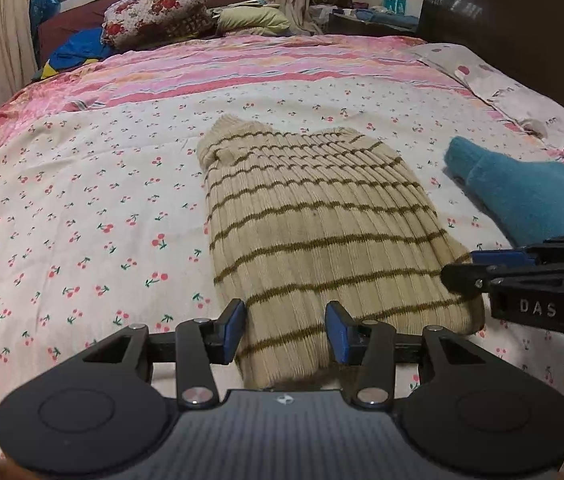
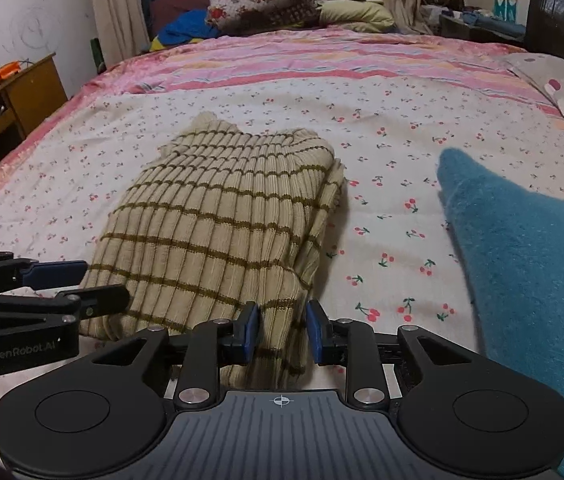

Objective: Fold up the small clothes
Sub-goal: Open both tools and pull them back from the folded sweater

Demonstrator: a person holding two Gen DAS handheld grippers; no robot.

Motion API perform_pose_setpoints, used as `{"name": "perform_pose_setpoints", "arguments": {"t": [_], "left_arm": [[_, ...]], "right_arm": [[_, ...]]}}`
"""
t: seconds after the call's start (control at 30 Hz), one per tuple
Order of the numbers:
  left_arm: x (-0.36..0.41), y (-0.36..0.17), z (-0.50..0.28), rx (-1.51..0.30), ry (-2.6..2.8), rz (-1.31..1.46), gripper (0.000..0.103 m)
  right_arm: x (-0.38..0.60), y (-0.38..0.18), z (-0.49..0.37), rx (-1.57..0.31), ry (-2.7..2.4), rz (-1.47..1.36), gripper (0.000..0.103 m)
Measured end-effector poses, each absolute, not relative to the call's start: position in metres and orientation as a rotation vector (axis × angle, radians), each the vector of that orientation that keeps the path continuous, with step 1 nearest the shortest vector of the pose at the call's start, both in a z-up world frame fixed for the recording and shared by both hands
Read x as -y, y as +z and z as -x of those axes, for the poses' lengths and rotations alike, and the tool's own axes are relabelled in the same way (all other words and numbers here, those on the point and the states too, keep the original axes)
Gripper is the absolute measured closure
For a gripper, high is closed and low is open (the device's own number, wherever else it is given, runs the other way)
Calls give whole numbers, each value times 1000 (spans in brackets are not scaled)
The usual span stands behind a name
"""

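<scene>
A wide bed (image 1: pixel 82 184) covered in a cherry-print sheet fills the view. A folded beige striped sweater (image 1: pixel 314 224) lies at its middle, with a teal garment (image 2: pixel 530 264) just to its right. The left gripper (image 1: pixel 286 330) and right gripper (image 2: pixel 282 332) sit at the sweater's near edge, jaws apart, knit between the pads; whether they pinch it I cannot tell.
</scene>
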State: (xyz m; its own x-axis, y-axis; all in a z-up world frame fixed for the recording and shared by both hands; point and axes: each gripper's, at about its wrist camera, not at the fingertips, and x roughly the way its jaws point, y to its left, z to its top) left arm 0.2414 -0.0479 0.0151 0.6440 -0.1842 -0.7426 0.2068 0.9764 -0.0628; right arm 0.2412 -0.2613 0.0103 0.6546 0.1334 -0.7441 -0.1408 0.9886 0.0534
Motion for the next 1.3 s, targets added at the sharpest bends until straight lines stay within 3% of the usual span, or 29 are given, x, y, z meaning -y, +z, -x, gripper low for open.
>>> {"name": "perform_pose_setpoints", "arguments": {"t": [1.3], "left_arm": [[54,20,-194,-860,-119,-59,25]], "right_arm": [[240,23,-187,-848,185,-24,66]]}}
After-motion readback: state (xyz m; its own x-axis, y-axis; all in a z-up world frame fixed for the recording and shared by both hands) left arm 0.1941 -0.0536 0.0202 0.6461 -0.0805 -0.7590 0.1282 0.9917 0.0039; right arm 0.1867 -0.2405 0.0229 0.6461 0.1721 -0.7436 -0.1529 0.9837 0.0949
